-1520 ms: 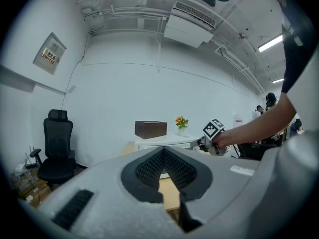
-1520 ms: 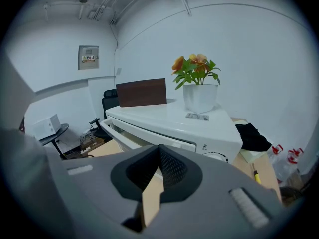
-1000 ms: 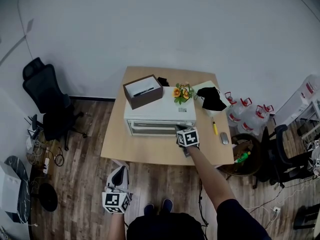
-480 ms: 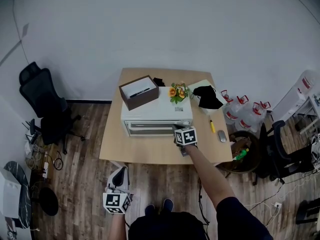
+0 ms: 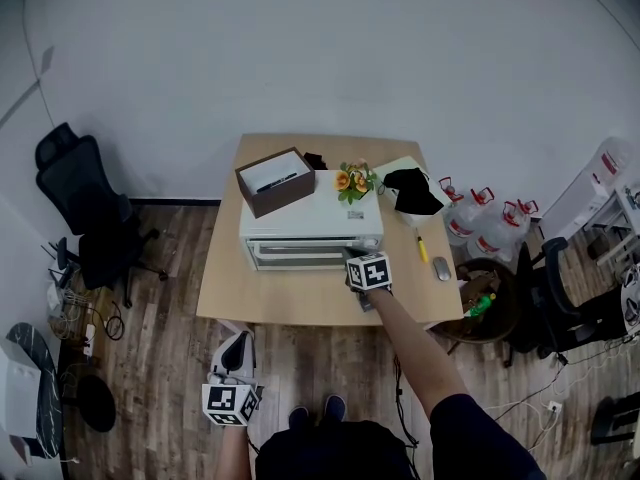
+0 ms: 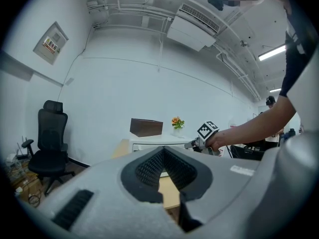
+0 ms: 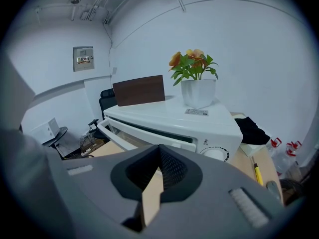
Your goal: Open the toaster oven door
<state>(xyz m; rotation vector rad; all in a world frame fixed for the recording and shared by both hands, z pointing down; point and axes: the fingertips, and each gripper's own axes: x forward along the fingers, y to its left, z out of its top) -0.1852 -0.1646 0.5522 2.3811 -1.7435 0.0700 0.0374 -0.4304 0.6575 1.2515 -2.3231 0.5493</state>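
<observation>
A white toaster oven [image 5: 310, 223] stands on a wooden table [image 5: 260, 298]; its glass door [image 5: 300, 256] faces me. In the right gripper view the oven [image 7: 169, 116] fills the middle, with the door's white handle bar [image 7: 149, 136] just beyond the jaws and a dark slit above it. My right gripper [image 5: 350, 257] sits at the oven's front right corner, its jaws [image 7: 159, 151] meeting at the tips with nothing held. My left gripper [image 5: 238, 348] hangs low over the floor, short of the table, shut and empty [image 6: 163, 151].
On the oven sit a brown open box [image 5: 280, 180] and a potted flower [image 5: 352, 183]. A black cloth [image 5: 412, 193], yellow pen [image 5: 421, 248] and mouse [image 5: 441, 269] lie at the table's right. An office chair [image 5: 75, 203] stands left, water jugs [image 5: 490, 233] right.
The head view has drifted slightly. My right gripper stays at the oven's front right corner, and the left gripper has not moved.
</observation>
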